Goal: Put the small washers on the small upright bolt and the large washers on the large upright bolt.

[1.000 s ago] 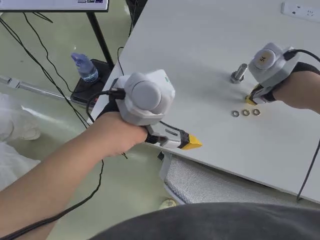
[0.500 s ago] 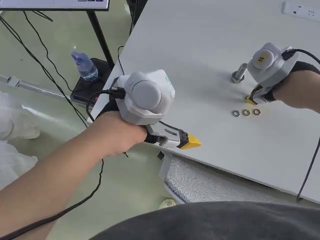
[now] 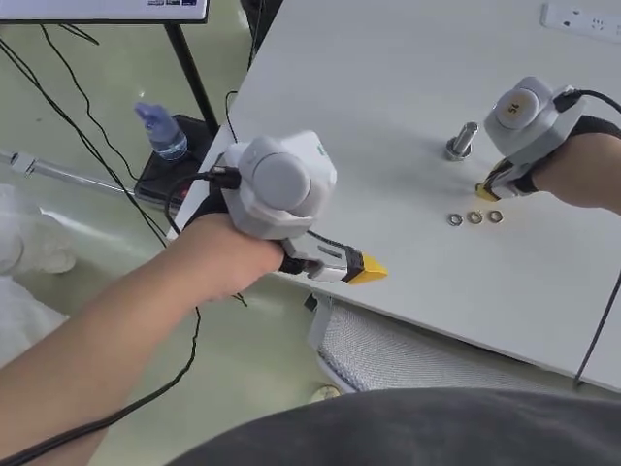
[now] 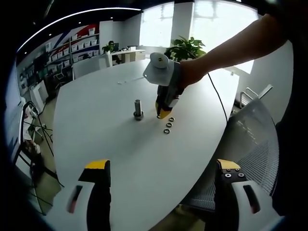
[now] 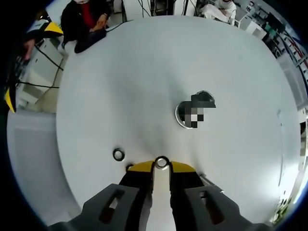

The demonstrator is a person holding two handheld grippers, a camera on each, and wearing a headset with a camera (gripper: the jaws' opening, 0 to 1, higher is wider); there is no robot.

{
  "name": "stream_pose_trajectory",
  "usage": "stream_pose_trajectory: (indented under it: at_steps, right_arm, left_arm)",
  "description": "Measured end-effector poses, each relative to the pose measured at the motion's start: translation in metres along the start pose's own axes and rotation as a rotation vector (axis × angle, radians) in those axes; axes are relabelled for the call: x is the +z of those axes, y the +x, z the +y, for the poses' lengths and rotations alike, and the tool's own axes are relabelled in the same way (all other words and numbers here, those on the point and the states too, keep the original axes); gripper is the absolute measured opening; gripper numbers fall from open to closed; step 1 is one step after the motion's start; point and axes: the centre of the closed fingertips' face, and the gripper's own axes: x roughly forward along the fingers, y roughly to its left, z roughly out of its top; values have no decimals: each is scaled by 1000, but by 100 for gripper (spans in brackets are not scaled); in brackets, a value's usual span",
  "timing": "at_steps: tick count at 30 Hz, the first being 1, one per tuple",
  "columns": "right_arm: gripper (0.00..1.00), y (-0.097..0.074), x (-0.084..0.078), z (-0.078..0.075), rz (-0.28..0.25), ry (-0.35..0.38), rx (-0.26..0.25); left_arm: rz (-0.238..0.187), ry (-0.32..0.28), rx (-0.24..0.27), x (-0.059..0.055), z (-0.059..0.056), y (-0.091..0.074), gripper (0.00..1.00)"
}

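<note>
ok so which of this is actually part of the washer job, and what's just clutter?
Job:
- bolt, upright on the table
- three loose washers in a row
- one washer in the right tool

Lying about:
- bottle on the floor
- power strip at the far table edge
</note>
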Motion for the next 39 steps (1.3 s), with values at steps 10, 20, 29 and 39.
stream_pose_trajectory:
  at_steps: [10, 20, 29, 39]
  right_arm:
    - [12, -20, -12, 0, -23, 29, -7]
    - [12, -38, -45, -8, -14, 80, -32]
    - [12, -56, -58, -14, -4, 101, -63]
    - [13, -67, -42, -40, -48, 139, -73]
  left_arm:
    - [-2, 17, -15, 7, -5, 3, 91]
    - [-13, 16, -20, 11, -4, 4, 91]
    - [-14, 19, -18, 12, -2, 2, 92]
    - [-16, 8, -9, 13, 1, 4, 94]
